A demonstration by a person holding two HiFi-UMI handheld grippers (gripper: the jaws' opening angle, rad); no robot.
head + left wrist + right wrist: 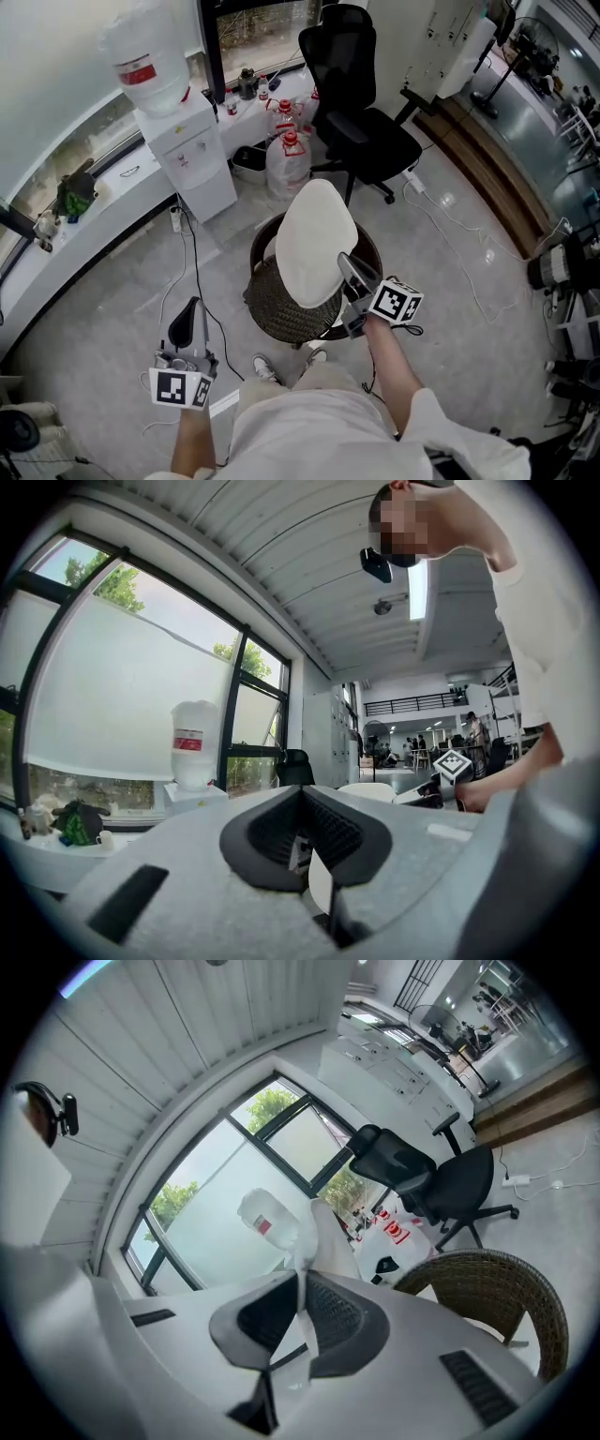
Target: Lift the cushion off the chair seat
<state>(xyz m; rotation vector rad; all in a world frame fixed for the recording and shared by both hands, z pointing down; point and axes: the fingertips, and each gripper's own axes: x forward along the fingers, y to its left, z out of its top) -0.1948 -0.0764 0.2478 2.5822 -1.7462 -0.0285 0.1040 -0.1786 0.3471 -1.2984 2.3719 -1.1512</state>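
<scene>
Polished grey floor (450,272) surrounds a round wicker chair (281,314) standing by a window wall. The white cushion (314,239) is up off the seat, hanging tilted above the chair and covering most of the seat in the head view. The right gripper (349,272) holds it by the near edge: the jaws are pinched onto a thin fold of fabric, and the cushion body rises beyond the pads. Judged from this, an edge grip is used because the cushion is too thick to clamp across its full depth. The left gripper (186,326) hangs to the left, well apart from the chair, with its jaws pressed together on nothing; it appears to play no part in the lift. A black office chair (361,122) and a water dispenser (183,141) stand behind the wicker chair.
</scene>
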